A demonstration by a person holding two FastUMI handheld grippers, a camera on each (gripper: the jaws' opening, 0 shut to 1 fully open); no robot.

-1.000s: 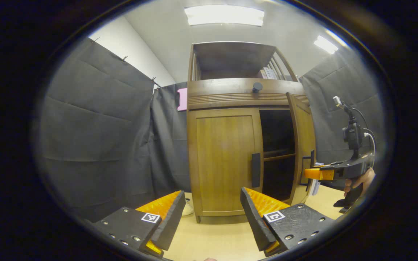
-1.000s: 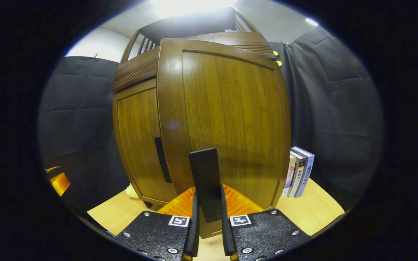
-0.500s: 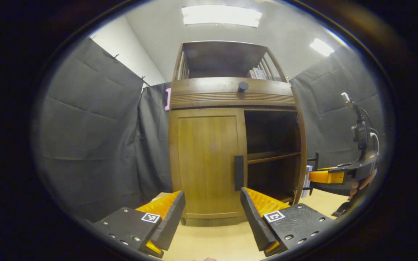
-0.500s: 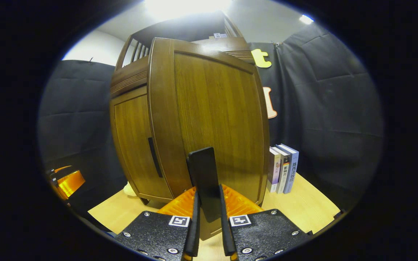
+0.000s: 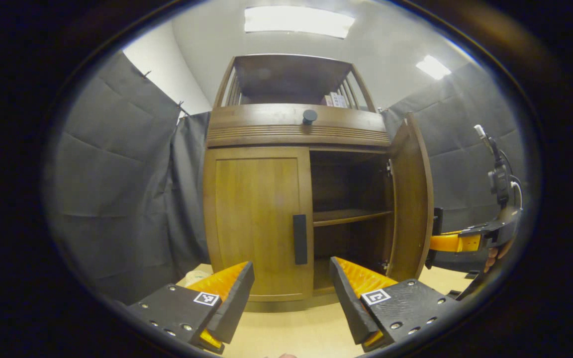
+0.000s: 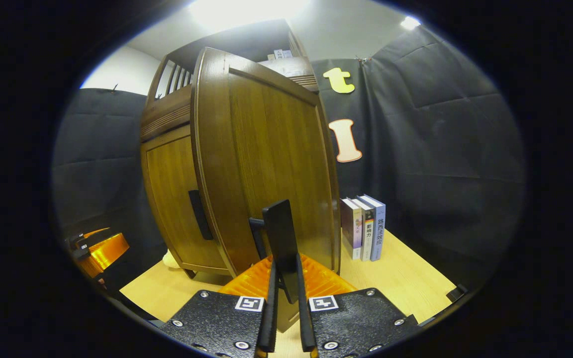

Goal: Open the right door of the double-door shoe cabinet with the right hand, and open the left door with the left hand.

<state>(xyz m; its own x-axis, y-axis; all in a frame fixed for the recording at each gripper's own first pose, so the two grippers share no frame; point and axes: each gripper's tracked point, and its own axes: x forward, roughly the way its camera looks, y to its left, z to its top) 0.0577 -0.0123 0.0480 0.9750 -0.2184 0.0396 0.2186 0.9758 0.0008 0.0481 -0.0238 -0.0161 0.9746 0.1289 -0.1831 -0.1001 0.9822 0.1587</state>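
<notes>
On the wooden table (image 6: pixel 411 278), right tool (image 6: pixel 285 318) pinches the swung-out right door's (image 6: pixel 271 164) upright handle (image 6: pixel 282 248); left tool (image 5: pixel 291 298) spread.

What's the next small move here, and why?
Probably advance the open left gripper to the left door's handle: the right door already stands wide, right gripper clamped on its handle, while the left door is shut.

The shoe cabinet (image 5: pixel 296 129) stands on the counter (image 6: pixel 406 278), its right door (image 6: pixel 271 164) swung outward, the left door (image 5: pixel 256 219) beside it, and three books (image 6: pixel 364 226) stand right of the cabinet.
</notes>
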